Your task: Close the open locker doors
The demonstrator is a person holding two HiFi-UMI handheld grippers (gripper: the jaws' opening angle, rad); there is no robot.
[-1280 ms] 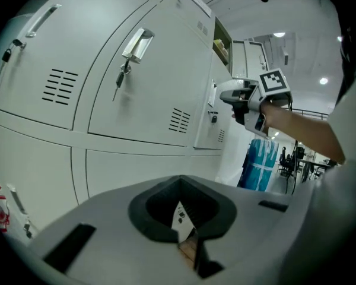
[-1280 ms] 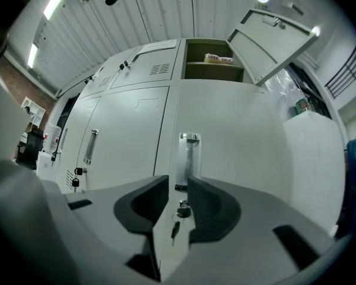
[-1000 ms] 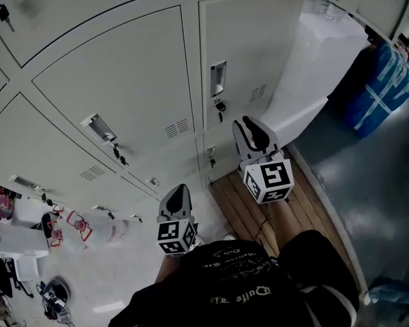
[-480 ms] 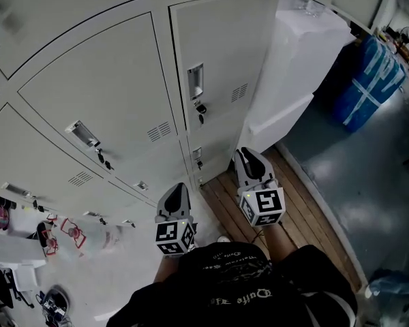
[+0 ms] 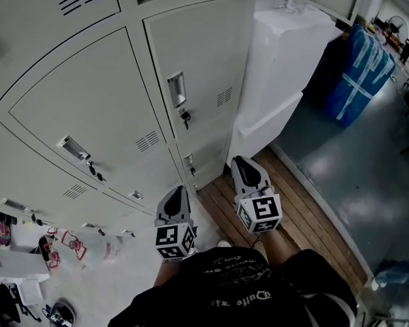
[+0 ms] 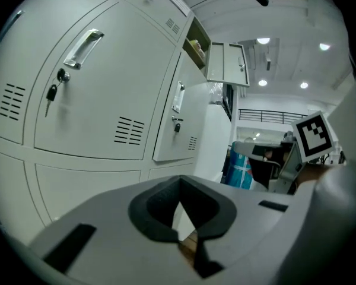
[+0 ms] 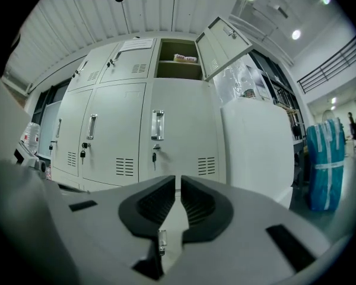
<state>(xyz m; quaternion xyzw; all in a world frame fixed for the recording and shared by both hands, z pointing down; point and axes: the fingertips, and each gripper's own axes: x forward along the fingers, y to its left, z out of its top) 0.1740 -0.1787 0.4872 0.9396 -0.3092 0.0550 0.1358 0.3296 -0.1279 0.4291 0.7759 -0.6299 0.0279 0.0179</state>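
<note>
A wall of pale grey lockers (image 5: 109, 107) fills the head view. High up, one compartment (image 7: 178, 61) stands open, and its door (image 7: 225, 43) hangs swung out to the right; the same door (image 6: 227, 64) shows in the left gripper view. My left gripper (image 5: 177, 191) is shut and empty, short of the lower lockers. My right gripper (image 5: 244, 161) hangs in front of the bottom locker, touching nothing. Its jaws have just been closing and now leave a narrow slit, with nothing between them (image 7: 178, 180).
A tall white cabinet (image 5: 279, 67) stands right of the lockers, with a blue wrapped bundle (image 5: 358, 73) beyond it. Wooden boards (image 5: 293, 203) lie on the floor underfoot. Keys (image 5: 185, 118) hang from the locks. Clutter (image 5: 13, 264) sits at the lower left.
My right gripper has dropped and drawn back from the locker door toward my body, and its jaws have narrowed. The head view has swung, so the lockers slid left.
</note>
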